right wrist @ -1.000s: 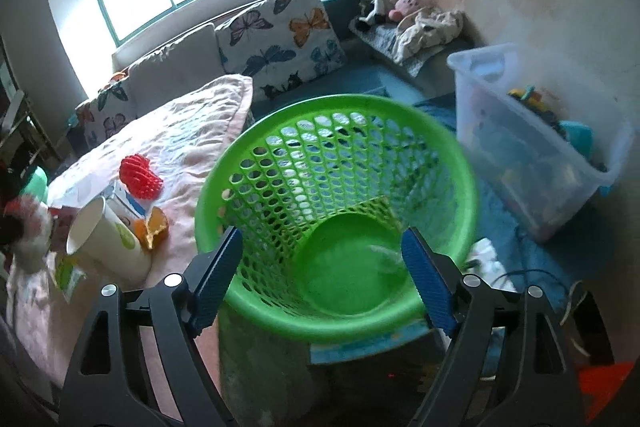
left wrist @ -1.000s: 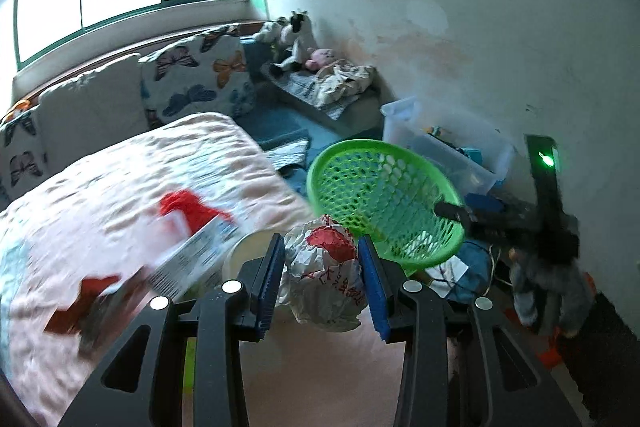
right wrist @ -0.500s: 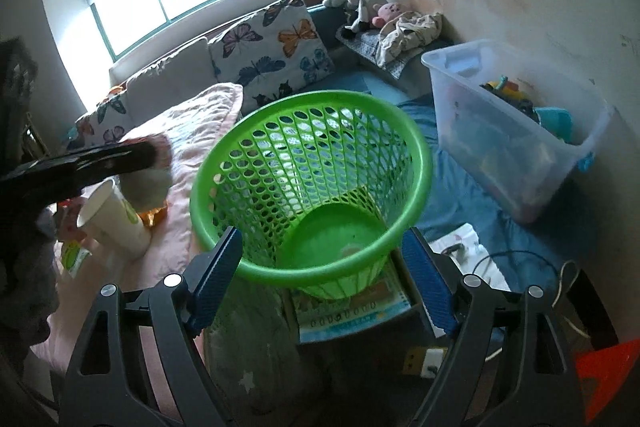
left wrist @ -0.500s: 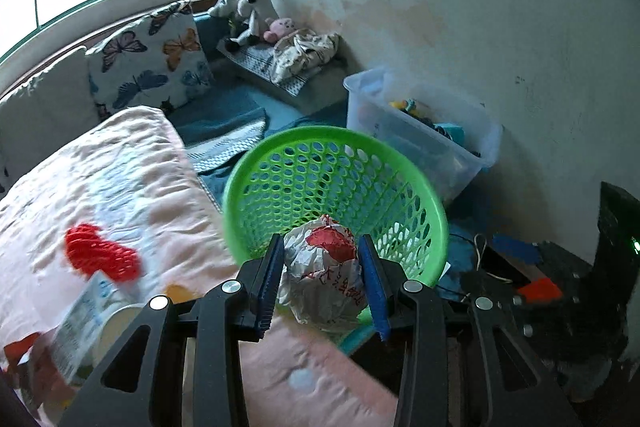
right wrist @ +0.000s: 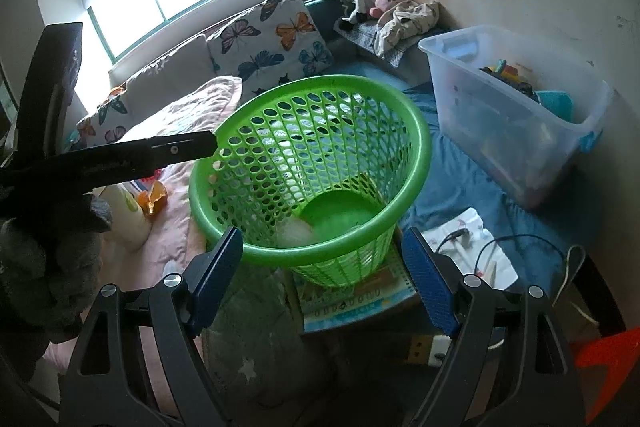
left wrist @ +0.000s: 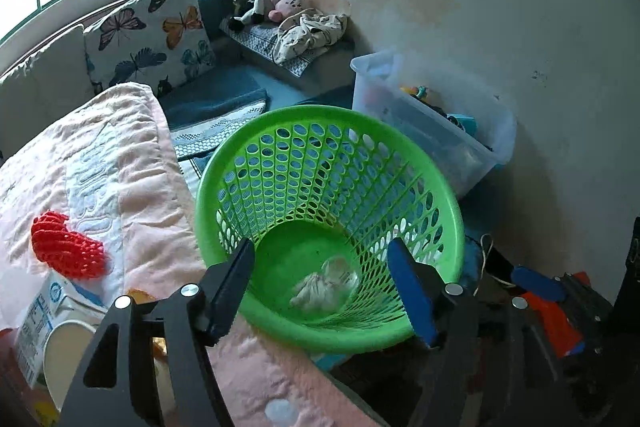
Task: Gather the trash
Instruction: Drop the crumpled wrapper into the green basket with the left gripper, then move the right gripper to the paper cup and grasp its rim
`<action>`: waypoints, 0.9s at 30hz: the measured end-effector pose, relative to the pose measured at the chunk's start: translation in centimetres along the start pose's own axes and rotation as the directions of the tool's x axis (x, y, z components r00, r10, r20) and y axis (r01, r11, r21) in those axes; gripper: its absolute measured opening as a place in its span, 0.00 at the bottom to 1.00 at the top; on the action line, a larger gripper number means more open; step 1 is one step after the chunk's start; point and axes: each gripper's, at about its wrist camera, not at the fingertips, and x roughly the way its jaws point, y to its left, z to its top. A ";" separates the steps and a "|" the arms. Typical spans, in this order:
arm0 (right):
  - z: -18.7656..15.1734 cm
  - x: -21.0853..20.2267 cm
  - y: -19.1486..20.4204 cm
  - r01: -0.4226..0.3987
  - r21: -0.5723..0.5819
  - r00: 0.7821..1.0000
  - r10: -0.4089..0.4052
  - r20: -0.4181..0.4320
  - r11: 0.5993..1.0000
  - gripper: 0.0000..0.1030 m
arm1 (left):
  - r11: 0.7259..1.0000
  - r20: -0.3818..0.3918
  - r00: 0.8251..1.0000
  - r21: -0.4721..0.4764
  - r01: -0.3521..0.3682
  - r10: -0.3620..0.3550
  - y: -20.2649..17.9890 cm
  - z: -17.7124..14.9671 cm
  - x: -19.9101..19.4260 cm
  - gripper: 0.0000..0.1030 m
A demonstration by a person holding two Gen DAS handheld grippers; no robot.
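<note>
A crumpled white and red wrapper lies loose on the floor of the green mesh basket. My left gripper hangs over the basket's near rim, its jaws opening with nothing held between them. In the right wrist view the wrapper shows white inside the basket. My right gripper stands open at the near rim, holding nothing. On the pink bedspread lie a red mesh, a milk carton, a paper cup and orange peel.
A clear plastic bin of toys stands right of the basket by the wall. A booklet lies under the basket. Paper and cables are on the blue floor. A gloved hand holds the left gripper at the left.
The left gripper carried the wrapper from the bed to over the basket, then its jaws spread and the wrapper dropped inside. The right gripper stayed open and drew back slightly from the basket.
</note>
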 end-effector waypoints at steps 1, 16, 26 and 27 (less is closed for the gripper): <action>0.0 -0.1 0.1 -0.003 0.000 1.000 0.003 0.000 1.000 0.79 | 1.000 0.004 1.000 -0.002 -0.004 0.004 0.1 -0.1 -0.3 0.65; -0.2 -0.3 5.5 -0.078 -0.084 0.997 0.078 -0.004 0.993 0.83 | 0.990 0.090 0.986 -0.049 -0.133 0.137 4.9 -5.6 -9.3 0.66; 0.3 0.9 10.3 -0.154 -0.162 0.988 0.151 -0.029 0.975 0.88 | 0.955 0.119 0.956 -0.163 -0.249 0.270 10.4 -10.4 -13.9 0.67; 0.4 1.0 10.8 -0.159 -0.172 0.987 0.156 -0.030 0.972 0.88 | 0.951 0.117 0.954 -0.174 -0.254 0.276 10.7 -10.7 -14.1 0.67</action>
